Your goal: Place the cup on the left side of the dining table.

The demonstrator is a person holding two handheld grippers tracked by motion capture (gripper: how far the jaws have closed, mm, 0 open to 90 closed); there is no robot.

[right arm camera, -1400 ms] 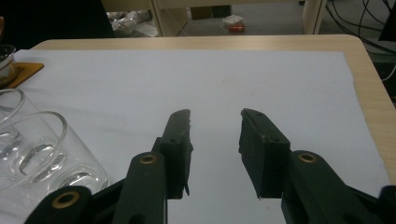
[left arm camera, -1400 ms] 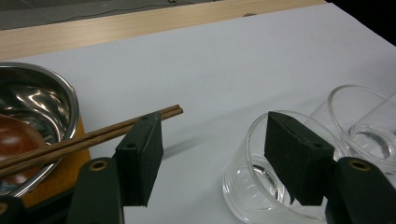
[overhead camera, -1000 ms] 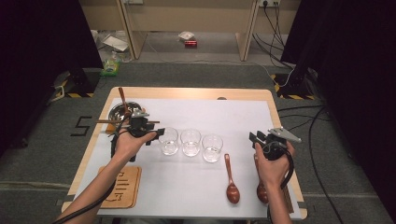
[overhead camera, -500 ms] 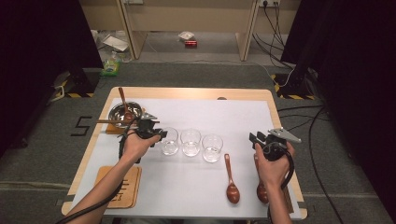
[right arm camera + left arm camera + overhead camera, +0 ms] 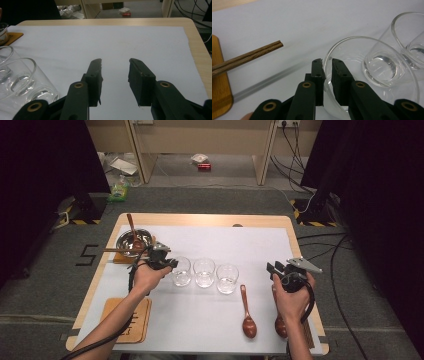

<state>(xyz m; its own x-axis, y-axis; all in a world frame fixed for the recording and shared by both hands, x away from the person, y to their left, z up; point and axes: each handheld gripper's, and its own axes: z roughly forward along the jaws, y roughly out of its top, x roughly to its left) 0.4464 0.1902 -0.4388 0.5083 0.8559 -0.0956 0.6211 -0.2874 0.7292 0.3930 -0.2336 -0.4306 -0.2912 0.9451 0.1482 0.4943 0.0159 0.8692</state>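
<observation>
- Left gripper [image 5: 327,61]: the two black jaws have just been closing and now pinch the near wall of the leftmost glass [image 5: 372,75], one jaw outside the rim and one inside. In the left gripper view the glass sits right of centre and appears tilted.
- Same grip in the high view: the left gripper [image 5: 167,263] sits left of centre, at the left end of the row, touching the leftmost glass [image 5: 181,271].
- Remaining row, high view: middle glass [image 5: 204,272] and right glass [image 5: 227,278] stand just beside each other, near the frame centre, on the white mat [image 5: 225,245].
- Chopsticks [image 5: 247,58]: their tips enter from the left edge of the left gripper view, apart from the jaws, above a wooden board [image 5: 219,100].
- Right gripper [image 5: 115,63]: jaws stand apart with nothing between them; bare mat lies under the gap. In the high view the right gripper [image 5: 282,269] is held at right of centre, well apart from the glasses.
- Wooden spoon [image 5: 247,314]: lies on the mat at lower centre-right, between the right glass and the right hand [image 5: 290,297].
- Metal bowl [image 5: 134,240]: upper left of the table, a spoon resting in it.
</observation>
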